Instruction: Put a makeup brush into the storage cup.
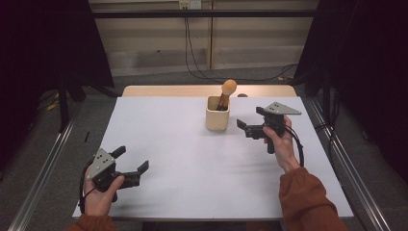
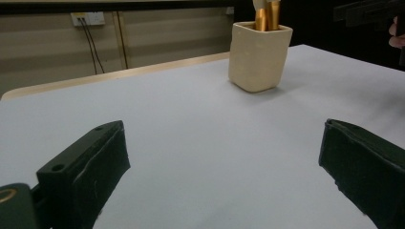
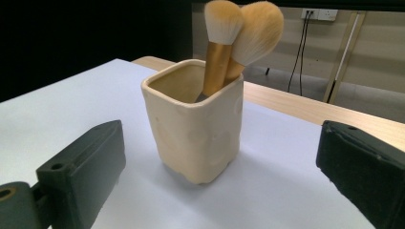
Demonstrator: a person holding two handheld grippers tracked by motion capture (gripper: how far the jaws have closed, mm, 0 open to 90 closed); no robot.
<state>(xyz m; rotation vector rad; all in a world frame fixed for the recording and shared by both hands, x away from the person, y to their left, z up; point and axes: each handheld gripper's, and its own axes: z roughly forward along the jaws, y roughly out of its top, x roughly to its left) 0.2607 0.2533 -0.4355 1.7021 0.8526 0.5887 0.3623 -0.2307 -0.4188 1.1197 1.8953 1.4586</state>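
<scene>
A cream square cup stands at the back middle of the white table top and holds two makeup brushes with orange-tan bristles and gold handles. My right gripper hovers just right of the cup, open, with nothing between its jaws. In the right gripper view the cup and brushes sit close ahead of the open gripper. My left gripper rests near the front left corner, open and empty. From the left gripper view the cup lies far ahead.
A wooden table edge shows behind the white top. A small dark object lies just behind the cup. Cables hang down the back wall. Metal rails run along both sides on the floor.
</scene>
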